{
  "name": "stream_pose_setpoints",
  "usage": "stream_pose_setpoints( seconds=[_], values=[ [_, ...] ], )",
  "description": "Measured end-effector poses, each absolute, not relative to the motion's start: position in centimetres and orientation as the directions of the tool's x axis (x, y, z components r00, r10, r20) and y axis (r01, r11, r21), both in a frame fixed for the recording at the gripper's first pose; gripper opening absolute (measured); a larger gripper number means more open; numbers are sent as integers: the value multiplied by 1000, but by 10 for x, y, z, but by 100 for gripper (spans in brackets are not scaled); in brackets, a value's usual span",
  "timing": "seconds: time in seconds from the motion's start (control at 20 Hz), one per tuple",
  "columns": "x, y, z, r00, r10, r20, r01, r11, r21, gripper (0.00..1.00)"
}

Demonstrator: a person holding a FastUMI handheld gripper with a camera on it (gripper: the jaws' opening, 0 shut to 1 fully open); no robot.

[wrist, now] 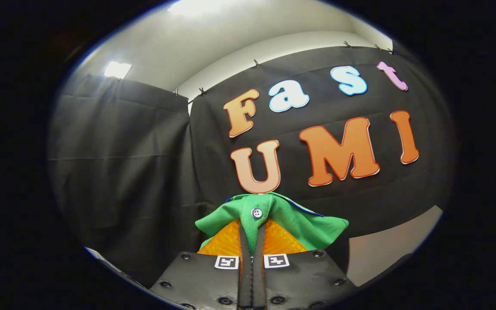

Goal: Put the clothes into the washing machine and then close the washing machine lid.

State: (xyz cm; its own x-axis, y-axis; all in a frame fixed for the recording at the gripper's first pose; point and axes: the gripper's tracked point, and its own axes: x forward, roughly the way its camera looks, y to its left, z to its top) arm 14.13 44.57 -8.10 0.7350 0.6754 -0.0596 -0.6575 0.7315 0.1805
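Green shirt (269, 219) sits pinched between our nearly closed fingers (252, 241), lifted before the booth's black cloth (123, 172). We judge this the carrying step; next we find the washer and drop it in.

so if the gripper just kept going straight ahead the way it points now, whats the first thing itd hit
Probably the black cloth wall of the booth. The gripper is shut on a green garment, which bunches up past the fingers, and nothing else stands between it and the cloth. How far off the wall is cannot be judged.
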Motion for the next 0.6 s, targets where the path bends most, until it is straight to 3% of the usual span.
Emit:
stream_pose_setpoints(
  seconds=[0.3, 0.6],
  values=[
    [158, 517, -182, 730, 660, -177, -632, 751, 193, 8],
    [179, 539, -319, 716, 591, -372, -557, 805, 206, 8]
  ],
)
